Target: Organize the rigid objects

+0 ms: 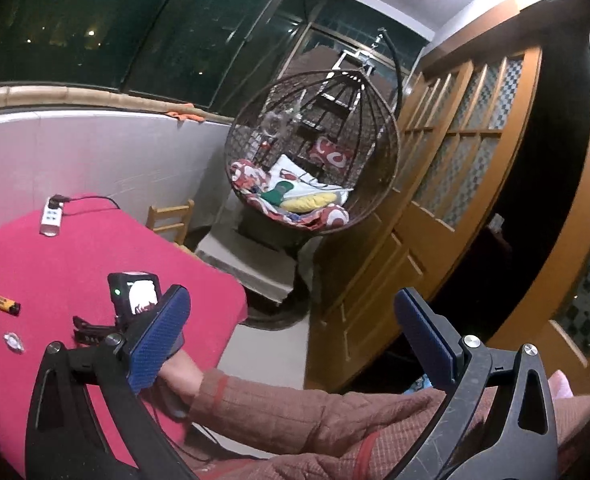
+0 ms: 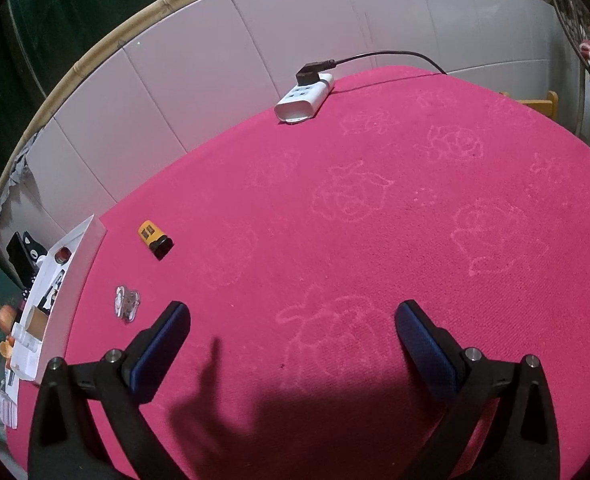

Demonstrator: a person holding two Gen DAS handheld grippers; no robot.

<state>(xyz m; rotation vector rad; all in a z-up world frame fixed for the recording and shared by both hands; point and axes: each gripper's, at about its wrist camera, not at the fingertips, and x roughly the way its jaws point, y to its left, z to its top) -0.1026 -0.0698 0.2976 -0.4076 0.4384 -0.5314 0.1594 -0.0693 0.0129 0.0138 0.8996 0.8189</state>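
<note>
An orange lighter with a black end (image 2: pixel 155 238) lies on the pink tablecloth (image 2: pixel 375 240) at the left; it also shows in the left wrist view (image 1: pixel 3 303). A small clear plastic piece (image 2: pixel 127 303) lies near it, and in the left wrist view (image 1: pixel 13 341). My right gripper (image 2: pixel 293 344) is open and empty, low over the cloth, to the right of both. My left gripper (image 1: pixel 291 336) is open and empty, raised beyond the table's right edge. The right gripper with its camera (image 1: pixel 135 300) shows in the left wrist view over the table.
A white power strip (image 2: pixel 305 98) with a black plug lies at the table's far edge by the tiled wall. A white box (image 2: pixel 71 272) with several small items stands at the left edge. A wicker hanging chair (image 1: pixel 315 160), a wooden chair (image 1: pixel 171 220) and wooden doors (image 1: pixel 455 184) stand beyond.
</note>
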